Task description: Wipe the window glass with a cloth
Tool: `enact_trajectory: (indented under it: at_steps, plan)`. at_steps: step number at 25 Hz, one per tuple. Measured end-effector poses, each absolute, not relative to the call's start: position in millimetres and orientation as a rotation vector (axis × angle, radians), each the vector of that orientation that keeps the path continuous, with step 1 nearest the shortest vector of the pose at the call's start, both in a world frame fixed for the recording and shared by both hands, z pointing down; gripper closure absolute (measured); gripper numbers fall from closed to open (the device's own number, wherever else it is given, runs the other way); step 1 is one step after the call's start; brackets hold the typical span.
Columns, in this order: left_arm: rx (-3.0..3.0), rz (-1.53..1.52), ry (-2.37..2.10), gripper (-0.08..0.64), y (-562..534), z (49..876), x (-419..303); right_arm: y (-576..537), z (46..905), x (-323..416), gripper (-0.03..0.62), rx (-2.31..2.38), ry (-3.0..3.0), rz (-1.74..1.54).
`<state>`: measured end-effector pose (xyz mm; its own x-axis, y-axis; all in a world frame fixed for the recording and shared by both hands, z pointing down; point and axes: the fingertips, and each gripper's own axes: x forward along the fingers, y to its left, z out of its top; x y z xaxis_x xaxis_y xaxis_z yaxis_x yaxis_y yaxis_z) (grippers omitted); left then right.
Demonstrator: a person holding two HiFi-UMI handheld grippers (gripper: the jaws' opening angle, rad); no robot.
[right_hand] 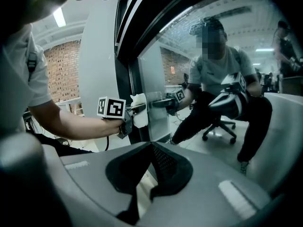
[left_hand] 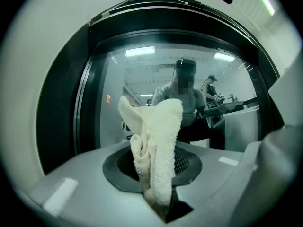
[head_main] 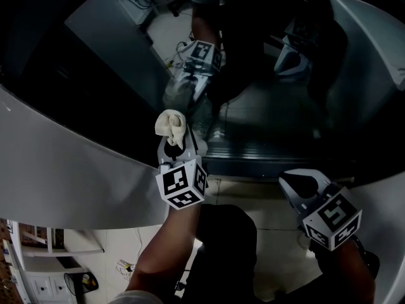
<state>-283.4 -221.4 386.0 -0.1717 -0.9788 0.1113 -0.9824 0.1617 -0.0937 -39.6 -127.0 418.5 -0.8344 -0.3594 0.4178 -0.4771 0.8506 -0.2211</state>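
The cloth (left_hand: 158, 141) is a cream, nubby piece of towelling, bunched into a thick upright fold with a looser flap curling off to its left; its top stands well above the jaw tips while its lower end is pinched down in the narrow slot between them.

There is one cloth, one pane of window glass (head_main: 266, 106), two grippers and two marker cubes, one on each gripper; the glass also mirrors a seated person and a gripper with its cube.

The left gripper (head_main: 177, 149) is clamped on the cloth, its jaws drawn tight against the fabric so that the cloth sticks out ahead of the tool; in the head view the bundle sits right at the tip, over the lower left edge of the dark pane where it meets the pale window surround (head_main: 69, 163). In the right gripper view the cloth is up at the glass beside the black frame (right_hand: 125, 56), its mirror image meeting it, though actual contact cannot be told.

The right gripper (head_main: 300, 183) has its jaws closed together with nothing between them; it is held low to the right, well apart from the cloth and short of the glass.
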Motion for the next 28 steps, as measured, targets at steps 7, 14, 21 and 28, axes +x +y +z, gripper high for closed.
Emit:
enact_trajectory:
  at_steps: [7,14,21,28]
  plan:
    - [1.992,0.183,-2.346,0.449,-202,364,-278,-103,394,-30,0.592,0.671,-2.617,0.503]
    - [2.042,0.152,-2.292,0.449,-188,346,-255,-87,358,-31,0.592,0.7,-2.627,0.451]
    - [2.034,0.147,-2.284,0.449,-186,348,-251,-83,356,-26,0.592,0.734,-2.625,0.448]
    - [2.057,0.141,-2.247,0.449,-177,347,-233,-69,349,-22,0.592,0.755,-2.632,0.456]
